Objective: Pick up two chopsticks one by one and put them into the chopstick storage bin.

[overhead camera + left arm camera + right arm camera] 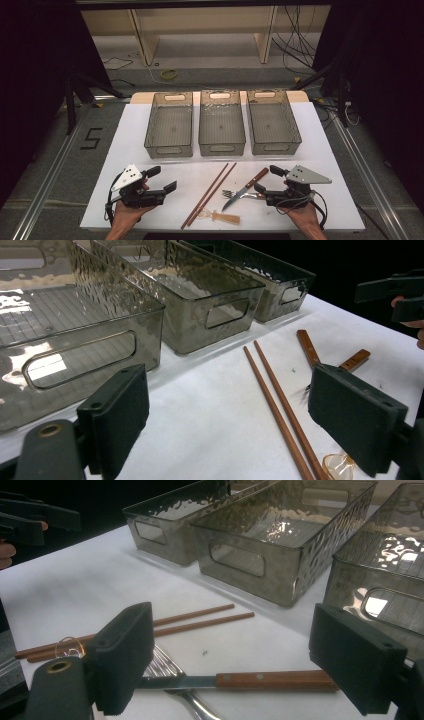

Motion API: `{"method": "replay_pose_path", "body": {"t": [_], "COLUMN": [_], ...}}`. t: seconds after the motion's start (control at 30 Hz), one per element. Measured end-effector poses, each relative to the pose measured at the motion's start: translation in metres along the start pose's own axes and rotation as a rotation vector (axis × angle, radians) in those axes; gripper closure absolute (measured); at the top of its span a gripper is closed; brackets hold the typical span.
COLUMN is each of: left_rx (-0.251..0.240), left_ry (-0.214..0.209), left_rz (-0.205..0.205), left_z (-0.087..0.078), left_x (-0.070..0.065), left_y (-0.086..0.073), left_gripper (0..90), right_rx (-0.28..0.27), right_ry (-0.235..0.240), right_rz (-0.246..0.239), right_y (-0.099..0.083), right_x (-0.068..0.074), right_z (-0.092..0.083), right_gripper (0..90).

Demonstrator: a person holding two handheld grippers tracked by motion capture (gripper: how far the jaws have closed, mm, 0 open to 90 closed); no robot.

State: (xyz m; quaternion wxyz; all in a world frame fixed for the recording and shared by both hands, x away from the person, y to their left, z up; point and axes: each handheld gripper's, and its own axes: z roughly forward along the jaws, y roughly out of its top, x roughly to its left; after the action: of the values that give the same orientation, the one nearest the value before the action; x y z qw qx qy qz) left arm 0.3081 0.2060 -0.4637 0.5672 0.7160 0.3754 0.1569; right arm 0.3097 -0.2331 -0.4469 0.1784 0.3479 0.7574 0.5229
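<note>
A: What are my grippers doing here?

B: My left gripper point(162, 179) is wide open and holds nothing; my right gripper point(266, 179) is the same, with its jaws on either side of the knife point(240, 681).

A: Where does the cutlery lie?

B: On the white mat point(150, 200), in front of three bins point(222, 125). The knife crosses the fork point(231, 193); the chopsticks point(210, 192) lie just left of them, and a clear spoon point(220, 217) sits near the mat's front edge.

A: How do I grip well?

B: I judge it best to lower the right jaws across the wooden handle, clear of the fork, then close squarely.
</note>
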Motion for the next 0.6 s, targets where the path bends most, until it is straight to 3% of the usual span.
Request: {"method": "replay_pose_path", "body": {"t": [0.33, 0.5, 0.57, 0.6], "left_rx": [0.064, 0.132, 0.189, 0.189], "left_ry": [0.022, 0.024, 0.019, 0.019], "left_rz": [0.004, -0.006, -0.014, -0.014], "left_z": [0.005, 0.010, 0.015, 0.015], "left_x": [-0.002, -0.006, -0.011, -0.011], "left_y": [0.003, 0.010, 0.016, 0.016], "left_gripper": [16.4, 16.8, 17.7, 18.2], "right_rx": [0.009, 0.013, 0.015, 0.014], "right_ry": [-0.009, -0.012, -0.015, -0.014], "right_rz": [0.007, 0.006, 0.006, 0.011], "right_y": [0.001, 0.002, 0.002, 0.002], "right_x": [-0.001, -0.002, -0.002, -0.002], "right_z": [0.000, 0.000, -0.001, -0.001], "right_gripper": [19.8, 19.9, 20.0, 20.1]}}
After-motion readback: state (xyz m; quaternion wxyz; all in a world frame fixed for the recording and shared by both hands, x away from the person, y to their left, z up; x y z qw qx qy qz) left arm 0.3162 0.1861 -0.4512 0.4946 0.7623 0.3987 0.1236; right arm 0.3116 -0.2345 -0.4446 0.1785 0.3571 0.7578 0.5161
